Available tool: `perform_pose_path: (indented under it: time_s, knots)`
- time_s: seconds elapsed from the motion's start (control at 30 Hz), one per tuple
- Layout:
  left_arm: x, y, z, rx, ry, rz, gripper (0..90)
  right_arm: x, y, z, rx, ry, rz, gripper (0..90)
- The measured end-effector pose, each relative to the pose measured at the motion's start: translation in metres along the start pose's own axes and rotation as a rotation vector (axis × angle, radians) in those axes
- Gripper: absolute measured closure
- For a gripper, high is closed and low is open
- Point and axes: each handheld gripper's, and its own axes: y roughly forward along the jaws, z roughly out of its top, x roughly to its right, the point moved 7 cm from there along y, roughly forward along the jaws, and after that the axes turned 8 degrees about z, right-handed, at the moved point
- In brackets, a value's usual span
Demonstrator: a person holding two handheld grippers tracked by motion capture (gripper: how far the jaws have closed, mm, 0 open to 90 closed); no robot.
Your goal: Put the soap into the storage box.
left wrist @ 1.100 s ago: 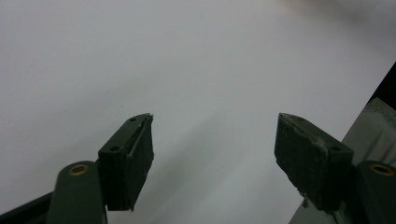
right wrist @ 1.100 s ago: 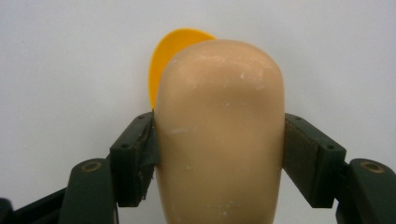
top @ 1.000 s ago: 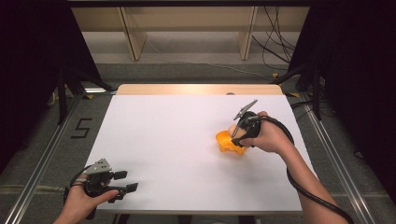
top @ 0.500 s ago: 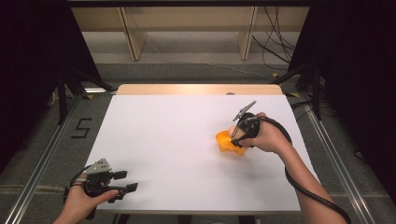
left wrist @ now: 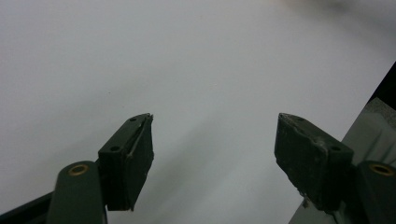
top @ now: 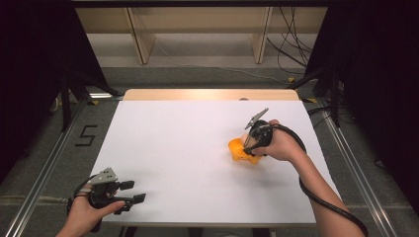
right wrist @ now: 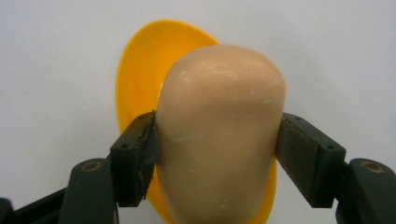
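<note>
In the right gripper view a smooth beige rounded lump (right wrist: 219,140) is pinched between the two jaws of my right gripper (right wrist: 217,158), one pad against each side. Right behind the lump lies an orange plastic bowl (right wrist: 135,70) on the white table. In the high view the right gripper (top: 248,143) is at the table's right middle, directly over the orange bowl (top: 238,150). My left gripper (top: 134,191) rests near the front left edge, its jaws wide apart. In its own view the left gripper (left wrist: 212,154) has bare white table between its fingers.
The white table top (top: 188,143) stretches between the two hands. Its wooden far edge (top: 207,94) lies at the back. Metal rails (top: 44,173) run along both sides. The table's front edge (left wrist: 364,126) is close to the left gripper.
</note>
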Motion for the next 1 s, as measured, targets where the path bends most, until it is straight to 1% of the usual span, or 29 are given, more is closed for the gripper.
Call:
perform_pose_path:
  time_s: [0.1, 0.13, 0.17, 0.2, 0.23, 0.27, 0.3, 0.33, 0.37, 0.4, 0.43, 0.47, 0.5, 0.53, 0.57, 0.6, 0.63, 0.67, 0.7, 0.73, 0.77, 0.8, 0.83, 0.87, 0.9, 0.93, 0.97, 1.0]
  knots:
    - [0.0, 0.0, 0.0, -0.001, 0.002, -0.001, 27.9, 0.002, 0.001, 0.0, 0.007, 0.003, -0.01, 32.6]
    - [0.0, 0.0, 0.0, -0.002, 0.003, -0.002, 27.9, 0.003, 0.0, 0.0, 0.013, -0.011, -0.012, 32.2]
    - [0.0, 0.0, 0.0, -0.002, 0.004, -0.002, 27.9, 0.001, 0.001, 0.001, 0.036, 0.011, -0.002, 32.0]
    - [0.0, 0.0, 0.0, -0.002, 0.003, -0.001, 27.9, 0.0, -0.002, 0.004, 0.07, 0.014, 0.02, 30.7]
    - [0.0, 0.0, 0.0, -0.002, 0.003, -0.001, 27.9, 0.0, -0.002, 0.004, 0.07, 0.014, 0.02, 30.7]
    - [0.0, 0.0, 0.0, -0.001, 0.002, 0.0, 27.9, 0.0, -0.006, 0.006, 0.083, 0.025, 0.008, 30.4]
    - [0.0, 0.0, 0.0, -0.002, 0.003, -0.001, 27.9, 0.0, -0.006, 0.006, 0.083, 0.025, 0.008, 30.4]
    - [0.0, 0.0, 0.0, -0.001, 0.003, -0.001, 27.9, 0.0, -0.008, 0.006, 0.091, 0.028, -0.006, 30.4]
    - [0.0, 0.0, 0.0, -0.001, 0.004, -0.001, 27.9, 0.001, -0.009, 0.006, 0.1, 0.011, -0.005, 30.4]
    - [0.0, -0.001, 0.0, -0.009, 0.006, -0.004, 27.9, 0.0, -0.012, 0.006, 0.104, 0.031, -0.004, 30.5]
    - [0.0, -0.001, 0.0, -0.007, 0.006, -0.003, 27.9, -0.001, -0.014, 0.005, 0.11, 0.048, -0.008, 31.3]
    - [0.0, -0.001, 0.0, -0.007, 0.004, -0.002, 27.9, -0.003, -0.017, 0.001, 0.129, 0.061, -0.002, 33.5]
    - [0.0, -0.001, 0.0, -0.01, 0.005, -0.003, 27.9, -0.003, -0.017, 0.001, 0.129, 0.061, -0.002, 33.5]
    - [0.0, -0.001, 0.0, -0.007, 0.004, -0.002, 27.9, -0.005, -0.019, -0.003, 0.134, 0.088, -0.014, 35.2]
    - [0.0, 0.0, 0.0, 0.0, 0.003, -0.001, 27.9, -0.005, -0.021, -0.006, 0.147, 0.09, -0.016, 37.2]
    - [0.0, 0.0, 0.0, -0.001, 0.004, -0.001, 27.9, -0.006, -0.022, -0.009, 0.151, 0.115, -0.02, 39.1]
    - [0.001, 0.0, 0.0, 0.002, 0.0, -0.001, 27.9, -0.005, -0.024, -0.013, 0.161, 0.129, -0.037, 41.1]
    - [0.001, 0.0, 0.0, 0.005, -0.002, -0.001, 27.9, -0.008, -0.028, -0.023, 0.174, 0.171, -0.04, 45.5]
    - [0.001, 0.0, 0.0, 0.005, -0.002, -0.001, 28.0, -0.008, -0.028, -0.023, 0.174, 0.171, -0.04, 45.5]
    - [0.0, 0.0, 0.0, -0.001, 0.004, 0.004, 28.1, -0.009, -0.03, -0.033, 0.198, 0.199, -0.05, 50.2]
    - [0.0, 0.0, 0.0, -0.001, 0.004, 0.004, 28.2, -0.009, -0.03, -0.033, 0.198, 0.199, -0.05, 50.2]
    - [0.0, 0.0, 0.001, 0.012, 0.0, 0.011, 28.2, -0.009, -0.03, -0.036, 0.216, 0.227, -0.046, 52.5]
    - [-0.001, -0.001, 0.001, 0.005, 0.009, 0.014, 28.3, -0.009, -0.031, -0.043, 0.214, 0.244, -0.055, 54.9]
    - [0.0, 0.0, 0.001, 0.015, 0.0, 0.01, 28.4, -0.008, -0.032, -0.049, 0.223, 0.25, -0.062, 57.7]
    - [-0.001, -0.001, 0.001, 0.011, -0.01, 0.014, 28.5, -0.009, -0.033, -0.059, 0.265, 0.306, -0.076, 63.8]
    - [-0.001, -0.001, 0.001, 0.013, -0.008, 0.018, 28.5, -0.008, -0.034, -0.065, 0.285, 0.324, -0.093, 66.8]
    - [-0.001, -0.001, 0.001, 0.013, -0.008, 0.018, 28.5, -0.008, -0.034, -0.065, 0.285, 0.324, -0.093, 66.8]
    - [-0.001, 0.0, 0.002, 0.02, -0.007, 0.017, 28.5, -0.009, -0.034, -0.077, 0.31, 0.371, -0.107, 72.8]
